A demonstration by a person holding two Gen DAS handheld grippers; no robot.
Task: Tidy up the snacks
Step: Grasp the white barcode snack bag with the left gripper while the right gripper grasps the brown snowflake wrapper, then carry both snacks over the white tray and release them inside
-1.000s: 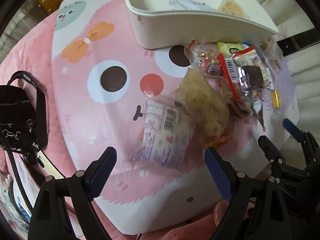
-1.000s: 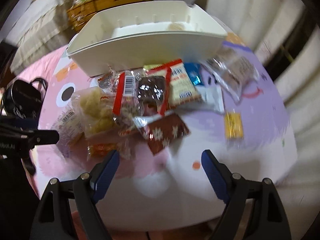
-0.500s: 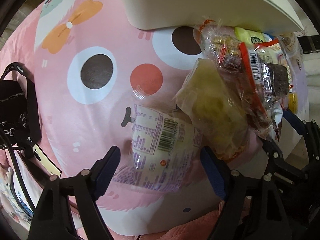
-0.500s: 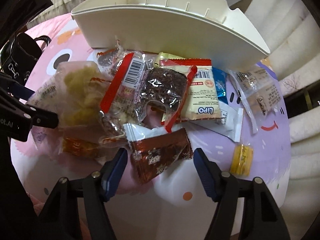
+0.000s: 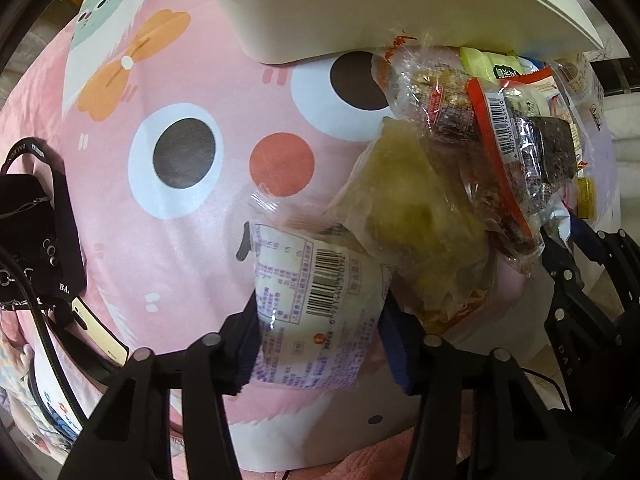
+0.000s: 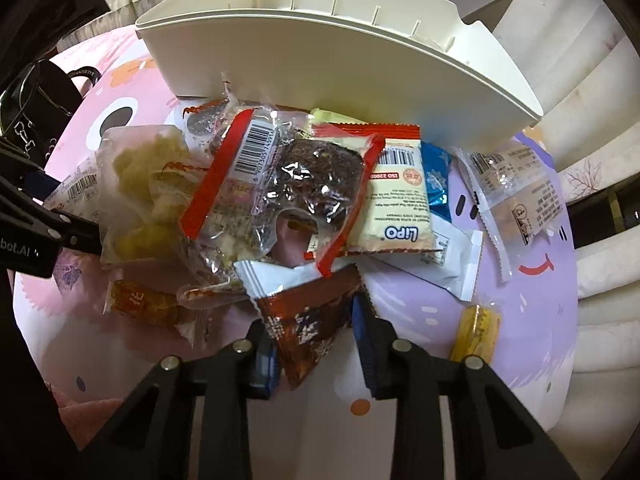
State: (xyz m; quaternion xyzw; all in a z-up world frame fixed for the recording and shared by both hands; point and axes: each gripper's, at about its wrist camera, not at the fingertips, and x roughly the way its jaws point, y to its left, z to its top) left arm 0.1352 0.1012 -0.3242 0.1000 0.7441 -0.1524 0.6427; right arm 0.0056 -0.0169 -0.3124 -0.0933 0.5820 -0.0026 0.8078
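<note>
Left gripper (image 5: 320, 336): blue-padded fingers (image 5: 394, 344) closing, pressed against both side edges of a white barcoded snack packet (image 5: 316, 312), which bulges between them at the near left end of the snack pile. Right gripper (image 6: 314, 344): fingers (image 6: 364, 340) closing on a brown snowflake-print packet (image 6: 308, 320), its lower corner between the pads; the left pad is against it, contact on the right side cannot be told. Just behind the white packet: a clear bag of pale yellow puffed pieces (image 5: 416, 216), partly overlapping it. Next outward, stacked: a clear red-edged packet holding a dark cake (image 6: 304, 188); a cream Lipo biscuit pack (image 6: 400, 208); a blue foil packet (image 6: 438, 184); a white sachet (image 6: 452, 264). Apart to the right: a clear packet with printed text (image 6: 516, 200) and a small yellow sweet (image 6: 476, 332). Near left of the brown packet: an orange wrapped snack (image 6: 140, 304). Behind the pile, touching its far edge: a cream plastic bin (image 6: 340, 64). All rest on a counter (image 5: 180, 240) with a pink and lilac cartoon-face top. Off its left edge: a black strapped bag (image 5: 32, 232).
</note>
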